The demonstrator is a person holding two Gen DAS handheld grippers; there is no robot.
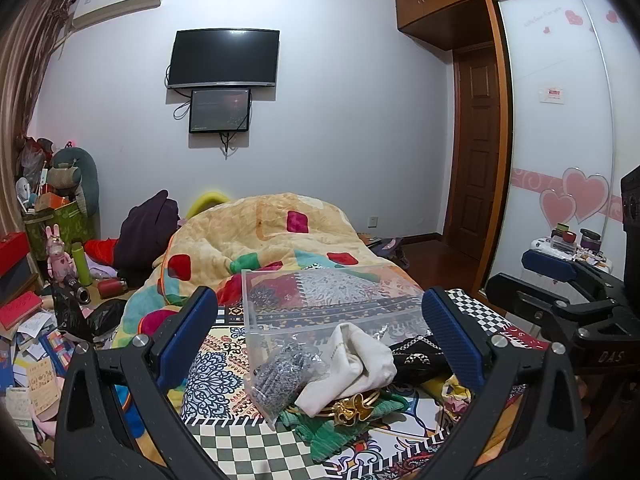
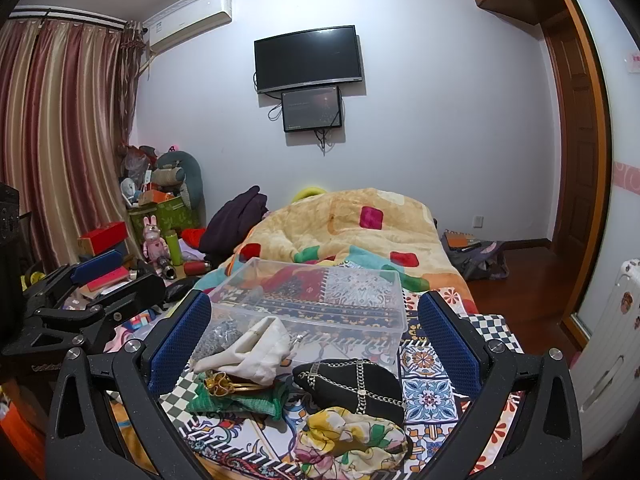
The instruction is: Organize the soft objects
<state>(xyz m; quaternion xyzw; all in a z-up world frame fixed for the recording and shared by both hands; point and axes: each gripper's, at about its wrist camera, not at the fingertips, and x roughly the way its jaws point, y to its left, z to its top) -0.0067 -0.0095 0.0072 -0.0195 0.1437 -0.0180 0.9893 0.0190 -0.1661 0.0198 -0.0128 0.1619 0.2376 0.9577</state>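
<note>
Left wrist: left gripper jaws wide apart, nothing held. Cream cloth pouch rumpled, by clear bin front wall, near bed's front edge.
Right wrist: right gripper spread apart, nothing held; black chain-trimmed bag, floral scarf at front edge.

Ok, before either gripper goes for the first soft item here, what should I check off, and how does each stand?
1. Left gripper open, holding nothing: ok.
2. Right gripper open, holding nothing: ok.
3. Clear bin upright, no lid on it: ok.
4. Bin has room: ok; only the bedspread pattern shows through it.
5. White cloth pouch reachable on top of the pile: ok.
6. Black chain bag free of the floral scarf: cannot tell; they touch.
</note>
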